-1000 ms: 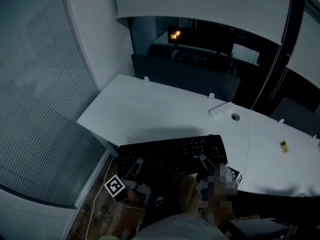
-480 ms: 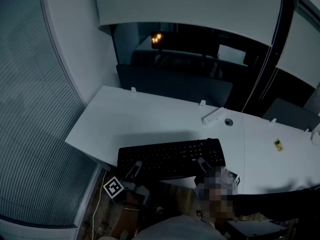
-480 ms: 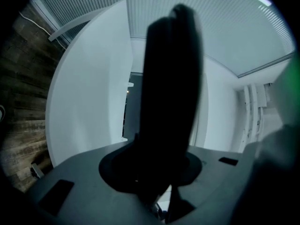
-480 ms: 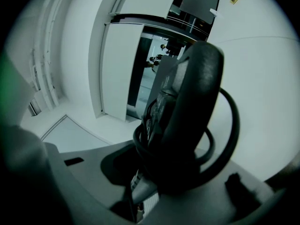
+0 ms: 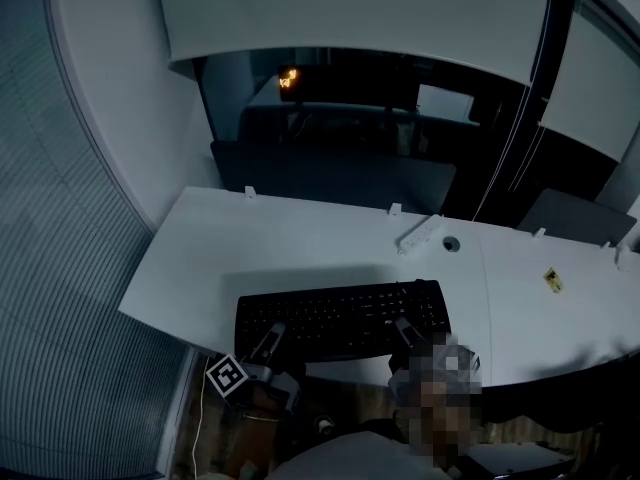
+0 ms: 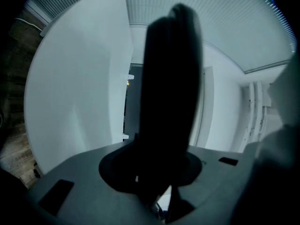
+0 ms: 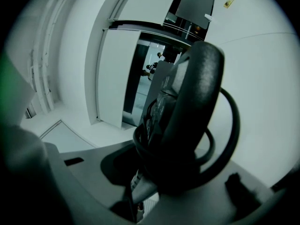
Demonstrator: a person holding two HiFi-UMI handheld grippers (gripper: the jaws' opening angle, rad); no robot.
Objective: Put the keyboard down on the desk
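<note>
Over the desk point(image 5: 290, 238), left tongs point(image 5: 271, 335) and right tongs point(image 5: 404, 329) pinch a flat keyboard point(image 5: 340, 311).

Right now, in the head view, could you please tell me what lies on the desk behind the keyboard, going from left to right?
White power strip → round cable hole → small yellow tag.

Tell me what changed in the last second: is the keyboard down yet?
The keyboard has come slightly further in over the desk, though the head view shifted too. Nothing was let go: the left gripper and right gripper stay clamped on its near edge. The power strip has not moved. Whether the keyboard touches down yet, I cannot tell.
</note>
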